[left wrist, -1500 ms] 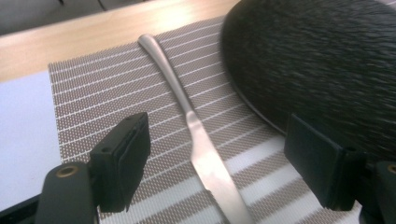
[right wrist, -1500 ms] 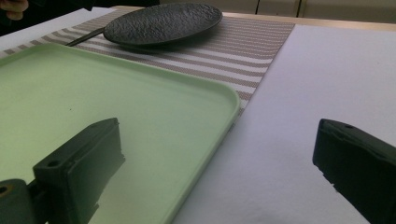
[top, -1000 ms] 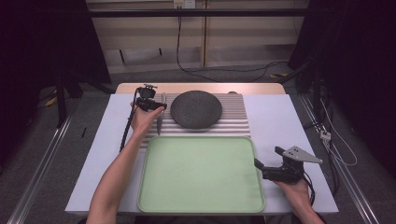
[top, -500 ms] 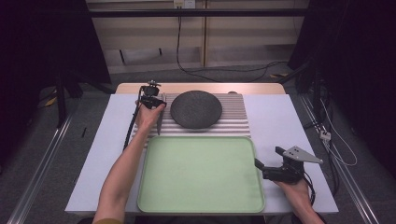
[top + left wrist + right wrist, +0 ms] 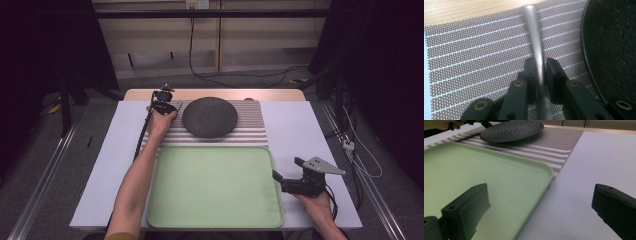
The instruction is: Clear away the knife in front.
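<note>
The big green tray [image 5: 215, 186] has nothing in it. Behind it, a dark plate [image 5: 209, 116] sits on a striped mat [image 5: 252, 129]. The left gripper [image 5: 540, 72] pinches a silver handle [image 5: 533, 32] beside the plate. The right gripper [image 5: 541, 205] is spread wide over the white table [image 5: 295, 125].

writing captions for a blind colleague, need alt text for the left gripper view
The left gripper has its two black jaws closed on a slim silver utensil handle that runs away from the camera over a striped woven placemat. A dark textured plate curves in at the right, and a strip of wooden table shows along the top.
</note>
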`<state>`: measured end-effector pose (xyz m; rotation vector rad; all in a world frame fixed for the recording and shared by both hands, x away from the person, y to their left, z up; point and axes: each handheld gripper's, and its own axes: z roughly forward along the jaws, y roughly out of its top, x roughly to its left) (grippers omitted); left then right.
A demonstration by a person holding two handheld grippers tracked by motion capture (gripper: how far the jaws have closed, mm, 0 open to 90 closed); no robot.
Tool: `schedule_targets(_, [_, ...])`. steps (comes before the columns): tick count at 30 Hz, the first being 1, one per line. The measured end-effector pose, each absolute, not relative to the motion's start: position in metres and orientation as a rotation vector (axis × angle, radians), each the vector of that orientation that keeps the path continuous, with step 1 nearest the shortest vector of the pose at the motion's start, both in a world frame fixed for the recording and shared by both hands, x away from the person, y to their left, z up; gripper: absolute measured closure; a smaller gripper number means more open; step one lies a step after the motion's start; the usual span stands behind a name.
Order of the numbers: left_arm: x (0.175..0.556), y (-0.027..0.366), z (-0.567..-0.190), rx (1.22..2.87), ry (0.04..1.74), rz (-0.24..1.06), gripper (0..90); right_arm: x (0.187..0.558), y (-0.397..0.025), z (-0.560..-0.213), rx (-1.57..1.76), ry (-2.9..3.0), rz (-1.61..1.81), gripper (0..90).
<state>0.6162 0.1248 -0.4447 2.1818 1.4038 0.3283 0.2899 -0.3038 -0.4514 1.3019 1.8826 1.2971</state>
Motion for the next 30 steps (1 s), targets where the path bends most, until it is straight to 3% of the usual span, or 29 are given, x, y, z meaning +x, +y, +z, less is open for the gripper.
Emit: schedule_targets(30, [0.6135,0.1246,-0.4426,2.219,1.383,0.337,79.8,0.2903,-0.3031,-0.4519,1.304,1.887,1.291,2.0])
